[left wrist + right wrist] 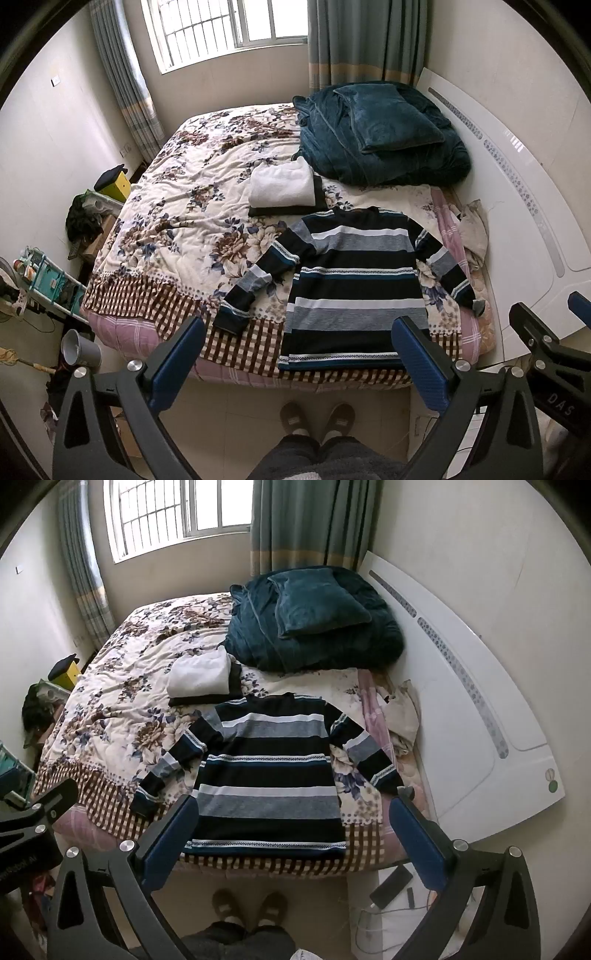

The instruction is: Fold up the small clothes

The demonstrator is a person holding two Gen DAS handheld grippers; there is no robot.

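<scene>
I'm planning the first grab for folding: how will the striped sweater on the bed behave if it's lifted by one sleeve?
The striped sweater is probably floppy: it lies flat, and its sleeves bend loosely on the bedspread. Lifted by one sleeve, the body would likely sag and drag, perhaps rumpling that soft cover. It looks like a light knit, unlikely to slip from the pads.

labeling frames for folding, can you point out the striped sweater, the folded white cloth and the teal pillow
striped sweater (269,771): right wrist view, middle of the chest
folded white cloth (280,182): left wrist view, centre of the top face
teal pillow (391,118): left wrist view, middle of its upper face
</scene>
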